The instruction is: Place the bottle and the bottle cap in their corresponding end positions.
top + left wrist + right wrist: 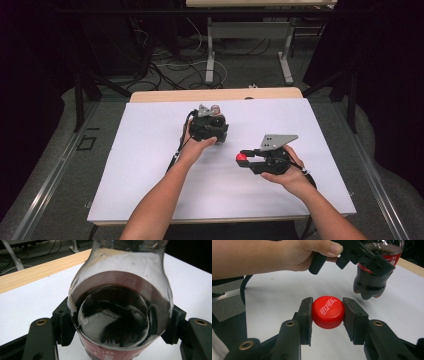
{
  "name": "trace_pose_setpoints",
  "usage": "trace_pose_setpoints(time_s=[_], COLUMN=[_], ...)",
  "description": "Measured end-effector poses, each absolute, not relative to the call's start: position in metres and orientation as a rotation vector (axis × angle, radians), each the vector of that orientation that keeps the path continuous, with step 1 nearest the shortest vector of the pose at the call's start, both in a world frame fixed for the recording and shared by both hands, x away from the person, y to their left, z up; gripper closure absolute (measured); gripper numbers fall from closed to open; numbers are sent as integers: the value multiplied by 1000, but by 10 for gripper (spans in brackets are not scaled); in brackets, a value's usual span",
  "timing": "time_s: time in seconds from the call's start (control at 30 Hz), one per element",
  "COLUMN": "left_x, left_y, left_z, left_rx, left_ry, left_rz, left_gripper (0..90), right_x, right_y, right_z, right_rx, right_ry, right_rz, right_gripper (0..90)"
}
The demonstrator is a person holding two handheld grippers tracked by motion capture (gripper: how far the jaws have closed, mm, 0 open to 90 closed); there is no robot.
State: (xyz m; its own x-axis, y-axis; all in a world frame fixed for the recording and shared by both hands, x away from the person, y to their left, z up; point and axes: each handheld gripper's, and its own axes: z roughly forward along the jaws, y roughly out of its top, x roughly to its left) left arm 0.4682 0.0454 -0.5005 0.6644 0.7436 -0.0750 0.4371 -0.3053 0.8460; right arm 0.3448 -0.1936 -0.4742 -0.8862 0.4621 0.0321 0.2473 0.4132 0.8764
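Note:
A clear cola bottle (pixel 117 302) with dark drink and a red label is clamped between the jaws of my left gripper (pixel 120 325), which is shut on its body. From above, that left gripper (pixel 207 125) is at the middle of the white sheet, and the bottle's open neck (pixel 216 107) points away from me. A red screw cap (pixel 328 312) with white lettering sits between the pads of my right gripper (pixel 328 315), shut on it. The cap (pixel 241 158) is held to the right of and nearer than the bottle (pixel 370 282), whose base looks tilted just off the sheet.
A white sheet (pixel 150 165) covers the table, with a wooden strip (pixel 165 95) showing along its far edge. Beyond it are floor cables (pixel 170 70) and the legs of another table (pixel 210 55). Metal rails (pixel 60 170) run along both sides.

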Motion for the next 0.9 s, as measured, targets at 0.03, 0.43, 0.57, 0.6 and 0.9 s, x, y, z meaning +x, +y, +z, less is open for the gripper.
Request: trace_pose_setpoints(time_s=[0.03, 0.43, 0.57, 0.6, 0.9], left_x=[469, 473, 468, 467, 463], left_y=[45, 40, 35, 34, 34], left_z=[-503, -513, -517, -519, -523], left_rx=[1945, 1974, 1991, 1993, 1994], left_ry=[927, 938, 917, 915, 898], left_rz=[410, 409, 404, 401, 417], left_gripper=[296, 295, 294, 294, 288], right_x=[345, 345, 344, 344, 350], right_y=[-193, -184, -183, -182, -172], right_z=[-475, -482, -489, -492, -521], right_rx=[629, 617, 626, 630, 667], right_ry=[2448, 2452, 2450, 2455, 2480], right_rz=[1472, 1454, 1453, 1446, 1401], right_gripper=[613, 613, 613, 613, 613])
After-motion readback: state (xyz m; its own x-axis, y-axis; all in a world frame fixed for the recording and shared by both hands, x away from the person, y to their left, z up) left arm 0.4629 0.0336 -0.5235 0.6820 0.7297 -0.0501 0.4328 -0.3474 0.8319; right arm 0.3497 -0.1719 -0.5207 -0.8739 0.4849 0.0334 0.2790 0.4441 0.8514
